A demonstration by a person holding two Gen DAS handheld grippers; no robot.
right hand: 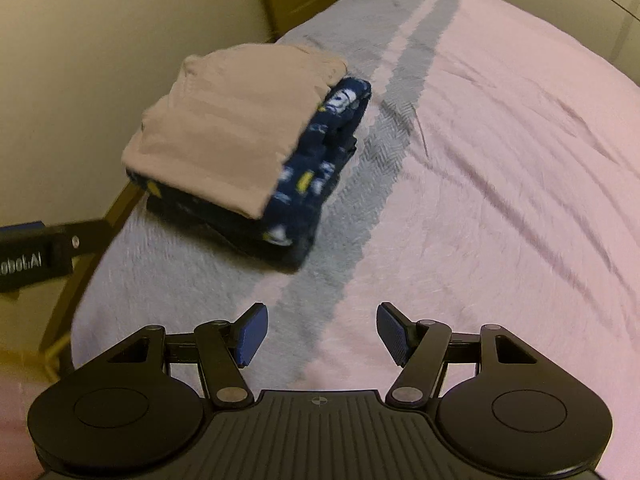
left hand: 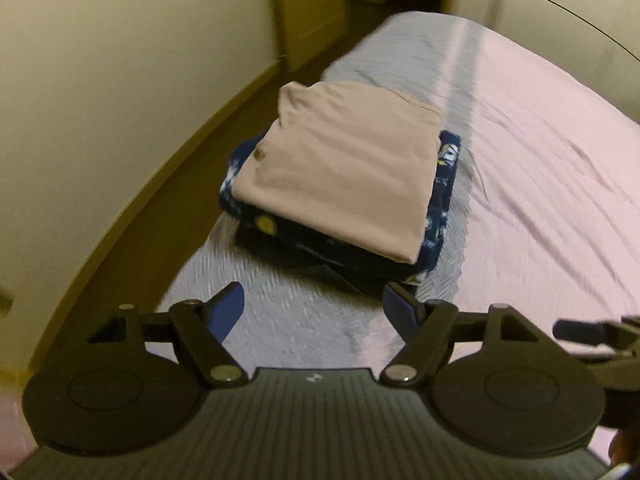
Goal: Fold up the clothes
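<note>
A folded beige garment (left hand: 340, 172) (right hand: 224, 136) lies on top of a folded dark blue patterned garment (left hand: 440, 208) (right hand: 312, 184), stacked near the left edge of the bed. My left gripper (left hand: 316, 308) is open and empty, just short of the stack's near edge. Further back and to the right, my right gripper (right hand: 320, 332) hovers open and empty over the bedcover. The left gripper's side (right hand: 36, 256) shows at the left edge of the right wrist view.
The bed carries a pink cover (left hand: 540, 184) (right hand: 500, 160) with grey stripes (left hand: 280, 320) (right hand: 352, 200) along its left side. A cream wall (left hand: 120, 80) and a wooden floor strip (left hand: 160, 208) run close along the bed's left. Open cover spreads to the right.
</note>
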